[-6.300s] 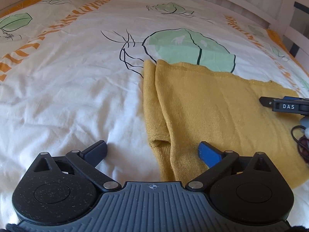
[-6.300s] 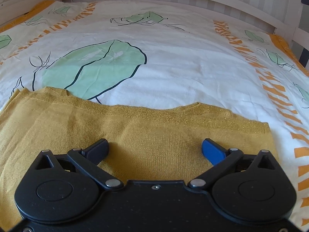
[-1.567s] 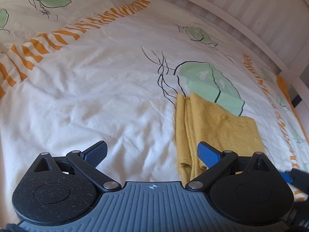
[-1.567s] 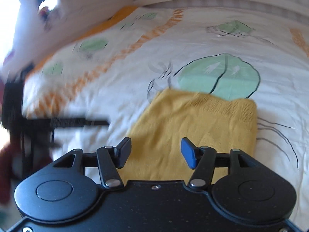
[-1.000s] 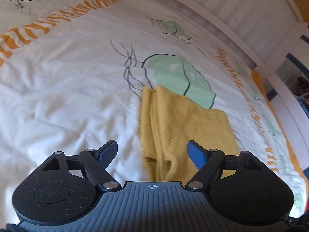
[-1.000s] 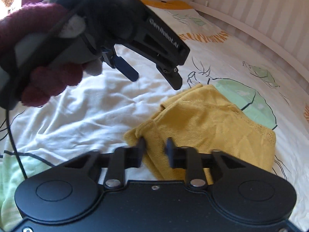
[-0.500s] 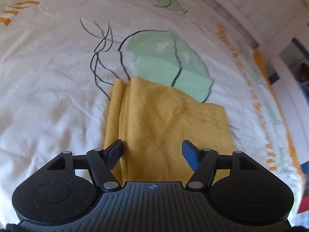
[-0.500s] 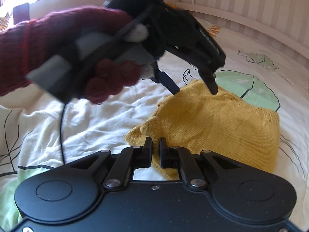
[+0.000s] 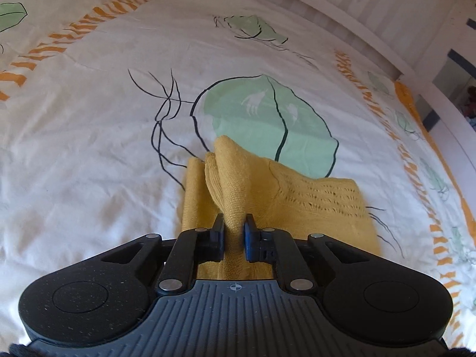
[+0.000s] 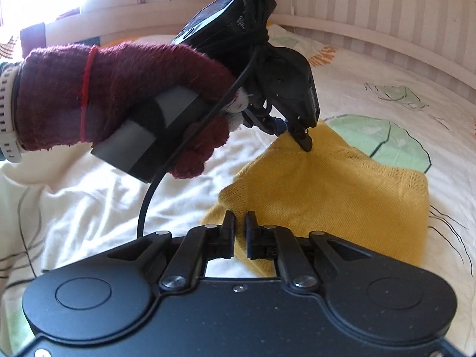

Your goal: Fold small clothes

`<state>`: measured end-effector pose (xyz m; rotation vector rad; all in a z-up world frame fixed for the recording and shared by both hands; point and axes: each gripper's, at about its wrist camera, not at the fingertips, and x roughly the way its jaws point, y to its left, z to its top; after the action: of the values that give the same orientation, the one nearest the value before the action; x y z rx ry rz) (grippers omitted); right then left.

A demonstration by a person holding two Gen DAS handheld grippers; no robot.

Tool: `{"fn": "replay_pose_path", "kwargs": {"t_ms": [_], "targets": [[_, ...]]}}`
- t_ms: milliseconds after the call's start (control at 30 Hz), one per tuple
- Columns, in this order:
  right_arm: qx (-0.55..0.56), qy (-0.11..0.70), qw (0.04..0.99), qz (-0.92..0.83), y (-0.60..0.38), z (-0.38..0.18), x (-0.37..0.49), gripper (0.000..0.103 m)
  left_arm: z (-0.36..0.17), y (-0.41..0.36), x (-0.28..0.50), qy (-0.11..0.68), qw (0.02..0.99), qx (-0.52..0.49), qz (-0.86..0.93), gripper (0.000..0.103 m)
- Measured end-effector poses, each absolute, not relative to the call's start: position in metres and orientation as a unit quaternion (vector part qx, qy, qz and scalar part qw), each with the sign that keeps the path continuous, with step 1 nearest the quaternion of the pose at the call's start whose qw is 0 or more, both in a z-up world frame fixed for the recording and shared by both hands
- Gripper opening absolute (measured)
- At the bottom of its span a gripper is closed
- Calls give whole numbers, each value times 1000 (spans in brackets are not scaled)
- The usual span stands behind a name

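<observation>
On the leaf-printed bed [image 9: 89,154], the soft, light mustard-yellow knitted garment [image 9: 312,205] drapes limply; both the left hand-held gripper [image 9: 234,232] and the right hand-held gripper [image 10: 239,232] pinch its near edge, jaws narrow, the left's having just been closing.

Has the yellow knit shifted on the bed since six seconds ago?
Yes. The knit covered only the green leaf's near edge then; now it is folded narrower, with a fold lifted against the leaf.

Knit [image 9: 312,208] mustard yellow, openwork rows near one edge. Sheet [image 9: 89,148] white, pale green leaf patches outlined black, thin black line sketches, orange dashed stripes. Glove [image 10: 89,95] maroon knit, red seam line. Left tool [image 9: 235,238] black, one pad blue. Right tool [image 10: 240,235] black. Headboard [image 10: 386,9] cream-beige striped.
</observation>
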<state>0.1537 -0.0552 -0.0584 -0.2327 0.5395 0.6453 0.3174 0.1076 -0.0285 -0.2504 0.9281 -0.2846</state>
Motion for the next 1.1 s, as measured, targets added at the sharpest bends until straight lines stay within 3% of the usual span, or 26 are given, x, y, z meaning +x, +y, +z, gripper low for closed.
{"fn": "replay_pose_path", "kwargs": {"t_ms": [100,200,267,333,433,567,700,1100], "targets": [[-124,283,898,313,-44,-71,160,17,-49,110,325,471,863,-119,-135,17],[-102,306,890,324,-46,-81,166,34,-54,119,324,462,867,-137,-128,26],[-81,305,882,351,-53,-78,163,57,-52,123,322,463,864,-145,-133,29],[-63,302,878,366,-63,-73,159,66,-46,126,316,465,864,-144,-131,39],[-34,301,882,361,-83,-65,155,67,-32,127,299,449,873,-137,-131,54],[38,304,890,337,-124,-53,158,79,-15,126,271,430,881,-129,-146,71],[102,314,897,295,-168,-46,174,91,-18,122,249,444,870,-139,-164,73],[229,349,880,228,-246,-65,244,94,-57,111,233,493,832,-178,-180,76]]}}
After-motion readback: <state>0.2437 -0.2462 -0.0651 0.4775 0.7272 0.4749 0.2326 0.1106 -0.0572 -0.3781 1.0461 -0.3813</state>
